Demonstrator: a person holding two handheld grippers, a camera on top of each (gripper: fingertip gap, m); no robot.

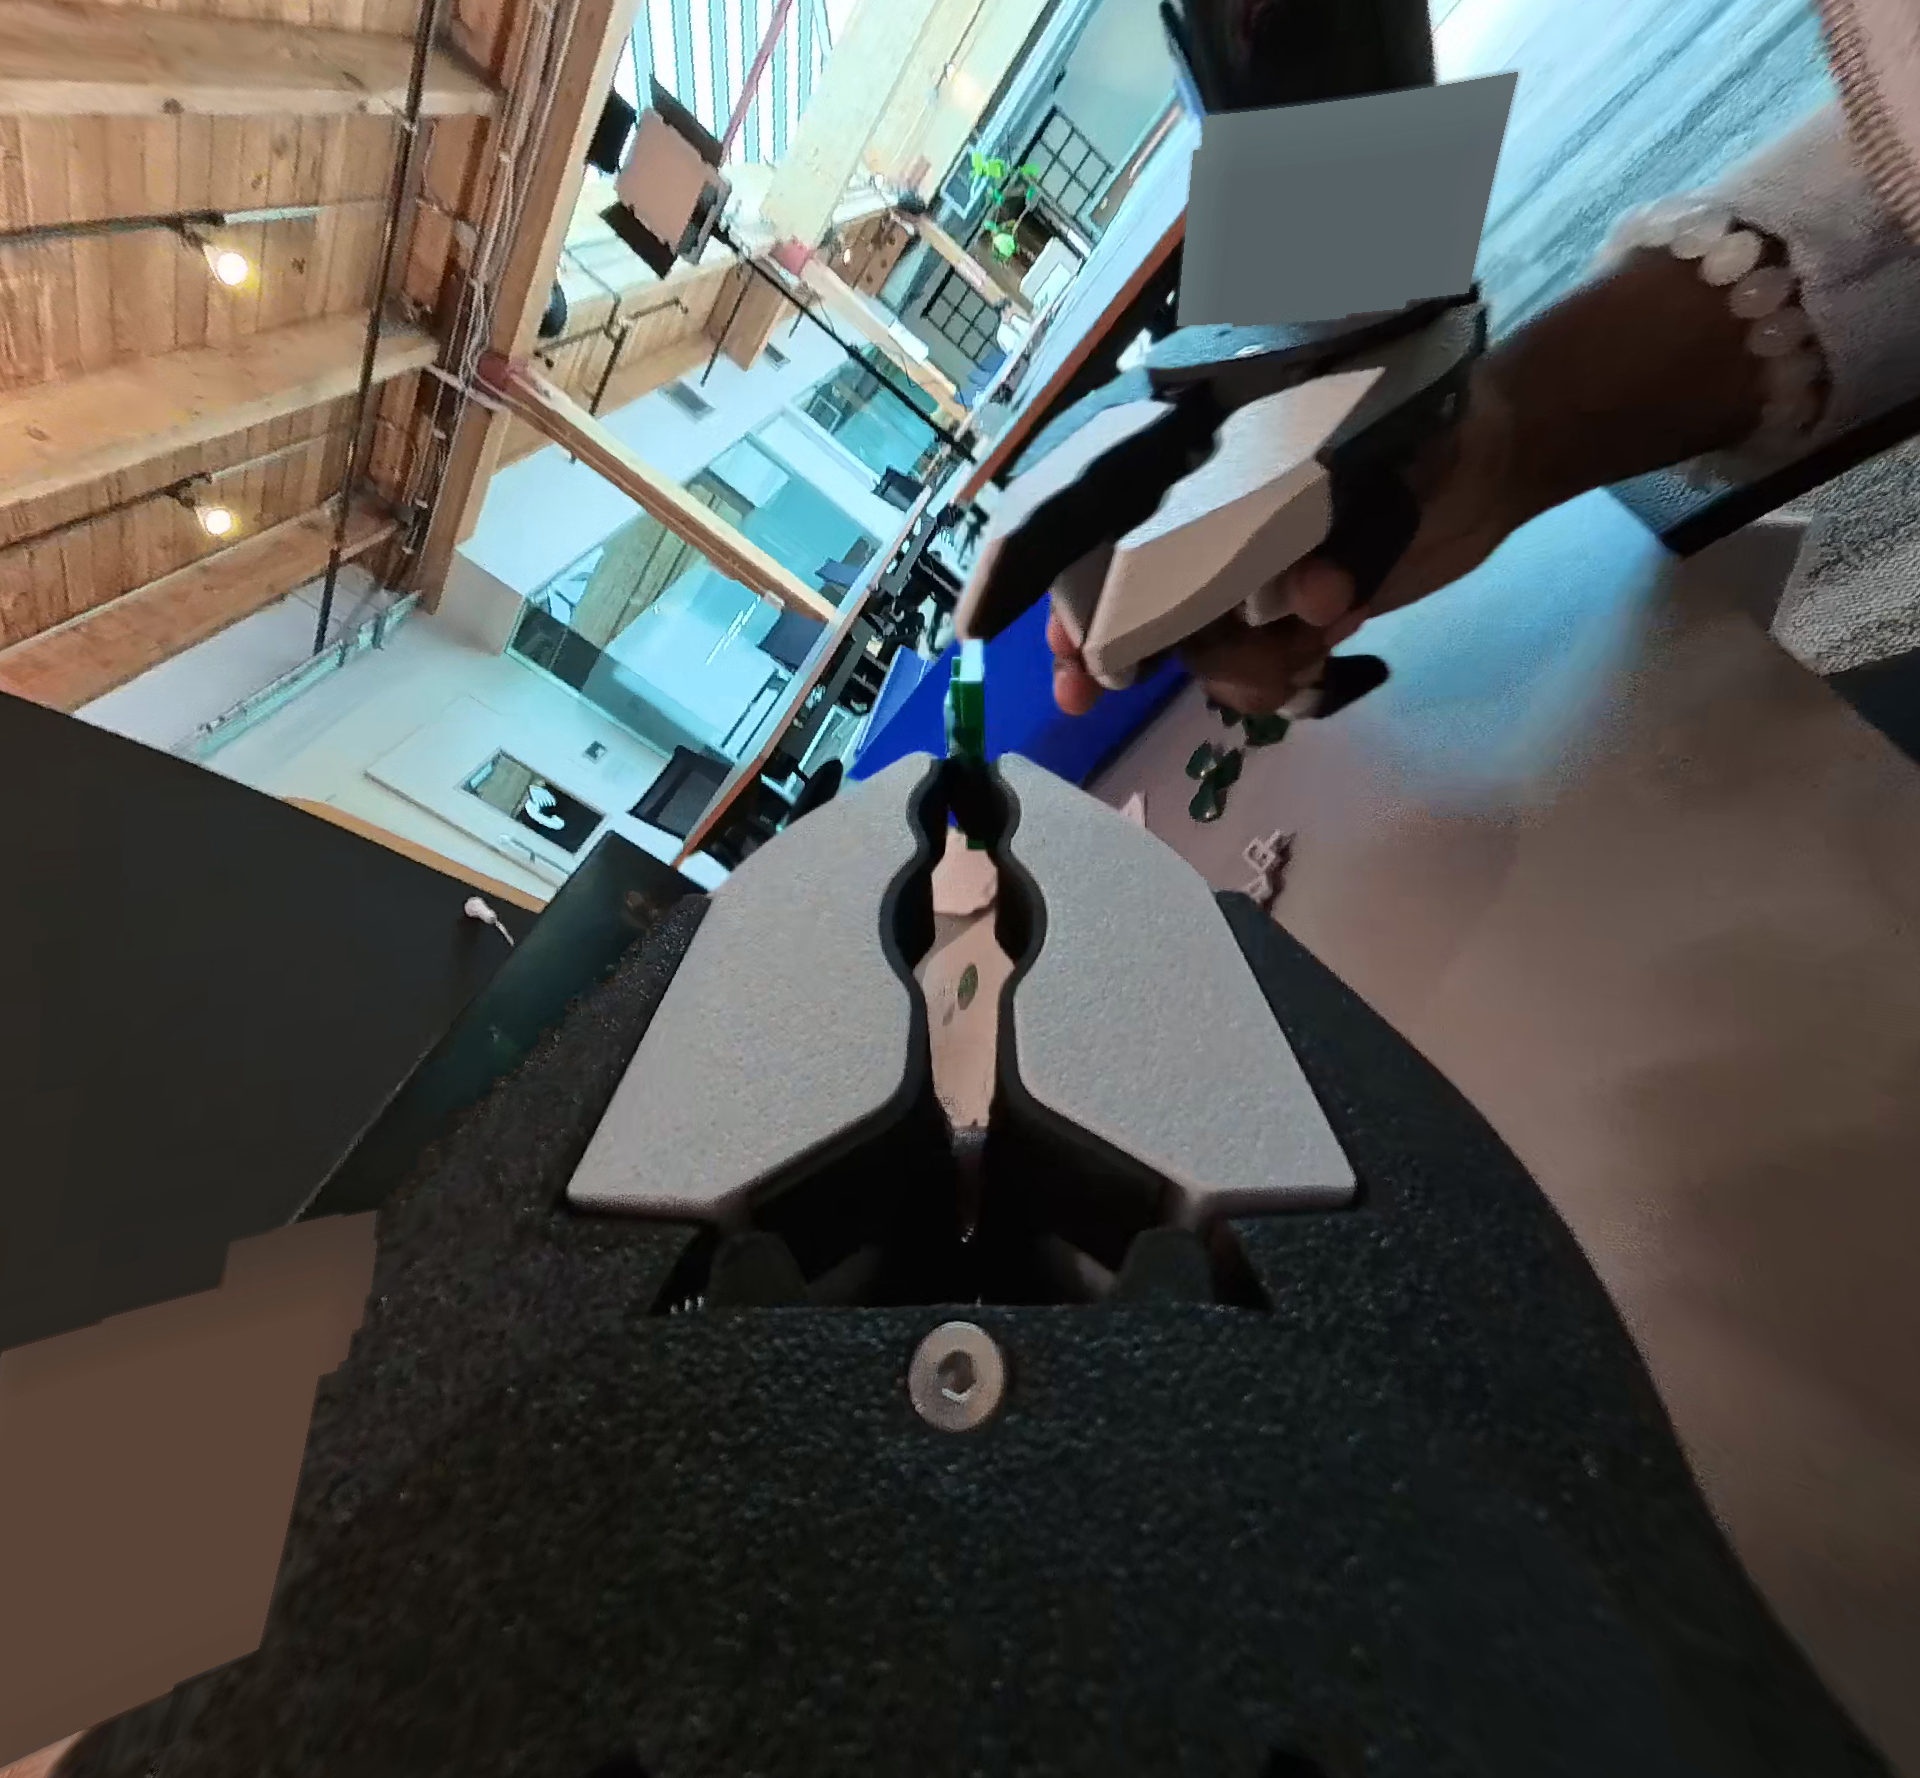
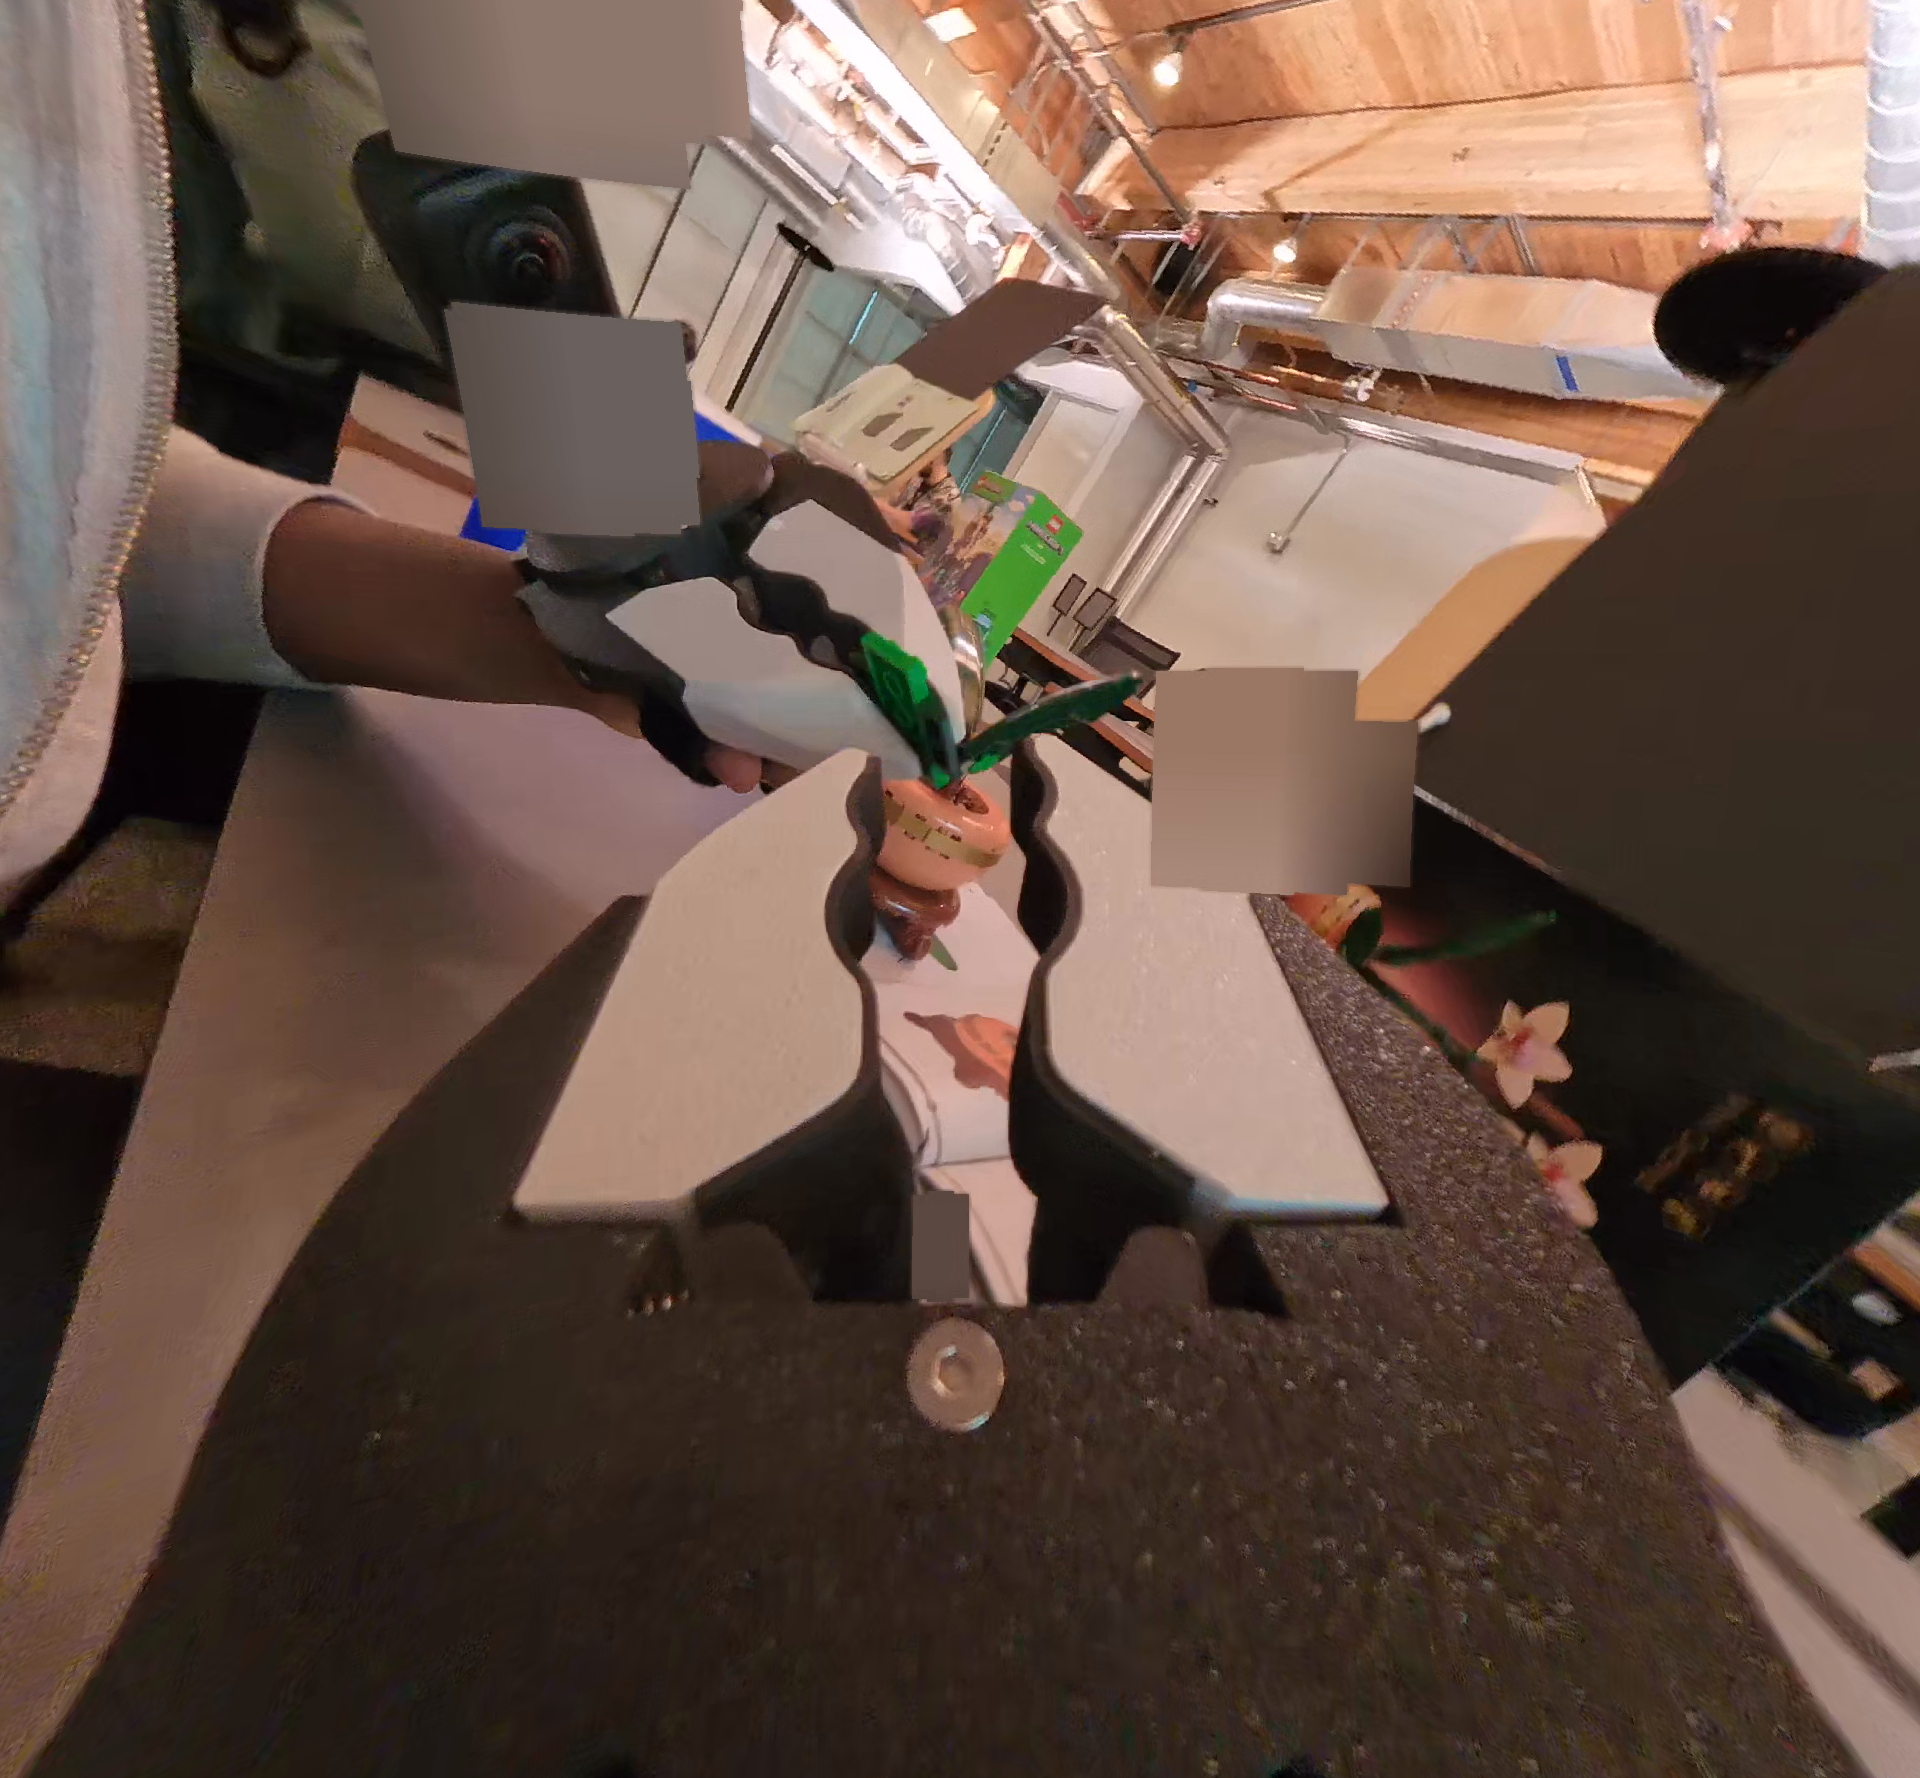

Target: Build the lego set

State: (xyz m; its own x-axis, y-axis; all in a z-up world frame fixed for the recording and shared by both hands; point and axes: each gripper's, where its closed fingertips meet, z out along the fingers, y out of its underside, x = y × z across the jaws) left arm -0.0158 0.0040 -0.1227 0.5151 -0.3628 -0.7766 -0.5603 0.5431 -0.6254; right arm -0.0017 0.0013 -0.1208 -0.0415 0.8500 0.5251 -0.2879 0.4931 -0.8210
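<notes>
A salmon flower pot [image 2: 940, 829] on a brown base sits between my right gripper's [image 2: 943, 772] fingertips, which press on its sides. Dark green leaves [image 2: 1049, 718] stick out of its top. My left gripper [image 2: 914, 741] comes in from the left, shut on a bright green piece [image 2: 896, 689] and holding it at the pot's top. In the left wrist view, the left gripper [image 1: 966, 772] is nearly closed on the green piece [image 1: 966, 720]. The right gripper [image 1: 1029, 653] is just beyond it, with the pot [image 1: 1070, 668] partly showing between its fingers.
Loose dark green pieces [image 1: 1216, 772] and small pale pieces [image 1: 1268, 855] lie on the table to the right. An open instruction booklet [image 2: 966, 1105] lies under the pot. A black box with flower pictures [image 2: 1507, 1053] stands on the right. A green box [image 2: 1023, 565] is farther back.
</notes>
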